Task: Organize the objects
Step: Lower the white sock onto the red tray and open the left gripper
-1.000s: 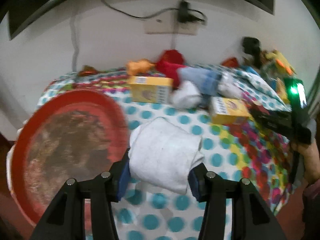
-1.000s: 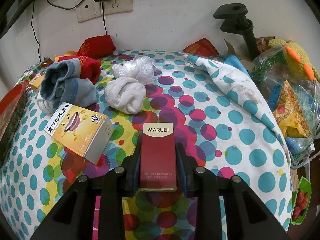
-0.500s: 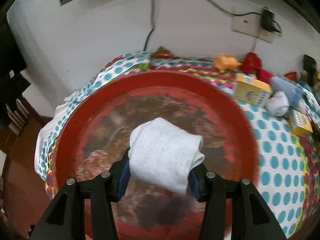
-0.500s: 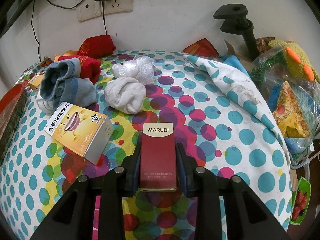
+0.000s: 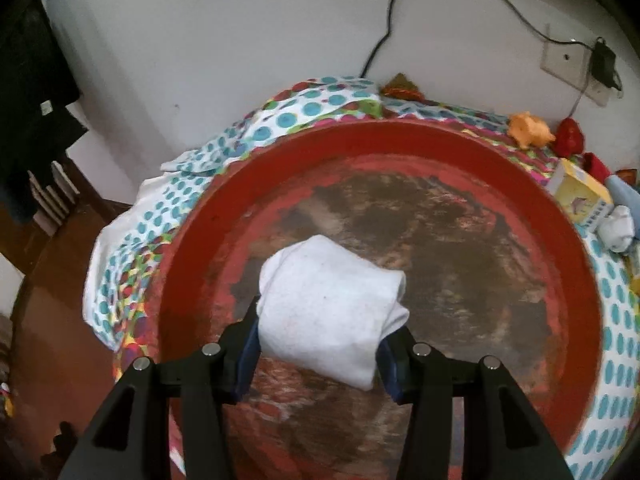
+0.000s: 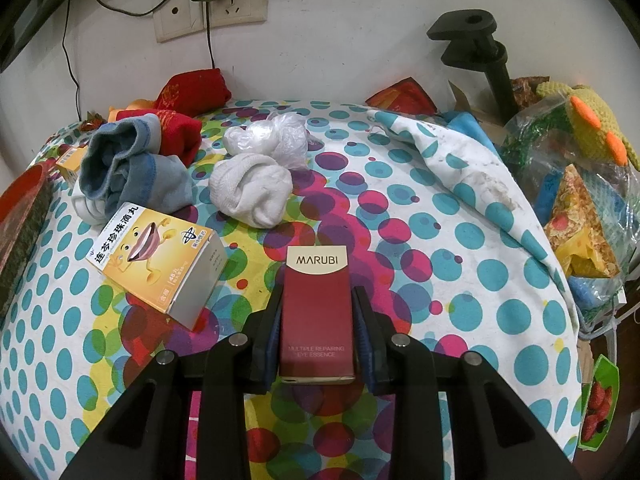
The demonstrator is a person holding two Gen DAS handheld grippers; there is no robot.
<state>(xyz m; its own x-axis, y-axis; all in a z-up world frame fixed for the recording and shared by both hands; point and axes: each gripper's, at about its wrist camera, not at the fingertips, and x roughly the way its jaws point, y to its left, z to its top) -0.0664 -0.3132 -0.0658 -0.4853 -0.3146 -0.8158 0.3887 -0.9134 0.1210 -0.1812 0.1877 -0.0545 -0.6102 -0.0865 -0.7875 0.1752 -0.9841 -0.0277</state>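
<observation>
My left gripper [image 5: 320, 344] is shut on a rolled white sock [image 5: 328, 312] and holds it above the middle of a large round red tray [image 5: 520, 184] with a worn brown floor. My right gripper [image 6: 316, 320] is shut on a dark red MARUBI box [image 6: 316, 312], held just over the polka-dot tablecloth [image 6: 460, 240]. In the right wrist view a yellow medicine box [image 6: 160, 260], a white sock ball [image 6: 252, 188], a blue sock [image 6: 128, 168], red socks [image 6: 188, 108] and a crumpled plastic bag [image 6: 276, 136] lie on the cloth ahead.
The tray's edge [image 6: 24, 208] shows at the far left of the right wrist view. A black clamp stand [image 6: 480, 52] and bags with a knitted toy [image 6: 584, 116] crowd the right edge. The wall with sockets [image 6: 208, 12] is behind. The floor [image 5: 52, 320] drops off left of the tray.
My left gripper has carried the white sock leftward from over the tablecloth to above the middle of the red tray. My right gripper with the red box has not moved.
</observation>
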